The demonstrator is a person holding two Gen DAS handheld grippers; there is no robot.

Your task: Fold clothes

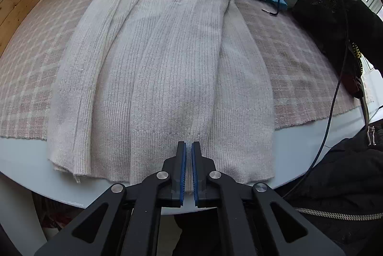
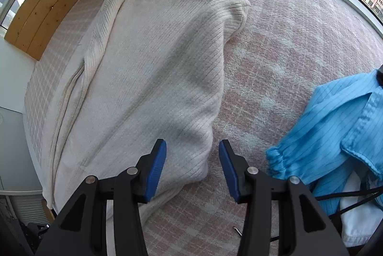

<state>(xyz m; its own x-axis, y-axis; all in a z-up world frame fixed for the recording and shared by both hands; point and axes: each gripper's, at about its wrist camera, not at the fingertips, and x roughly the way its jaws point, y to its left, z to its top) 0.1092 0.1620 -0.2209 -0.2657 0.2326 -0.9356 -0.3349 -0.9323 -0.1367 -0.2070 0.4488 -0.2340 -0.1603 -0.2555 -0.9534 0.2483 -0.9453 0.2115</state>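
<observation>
Your left gripper (image 1: 188,148) is pinched on the cream sweater (image 1: 155,59) at its hem, on the checked blanket (image 1: 299,78). Your right gripper (image 2: 192,155) hangs spread at the far edge. One side looks folded inward, probably. Next: a matching far-end grasp. One sweater, one blue garment (image 2: 335,126) waiting.

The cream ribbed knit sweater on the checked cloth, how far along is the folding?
Done: the cream ribbed knit sweater lies flat on the pink checked cloth, one side panel already folded over its middle. In hand: the left gripper is nearly shut at the hem; the right gripper is open over the far folded edge. Left: the other side, the lengthwise fold, and the blue striped garment.
</observation>
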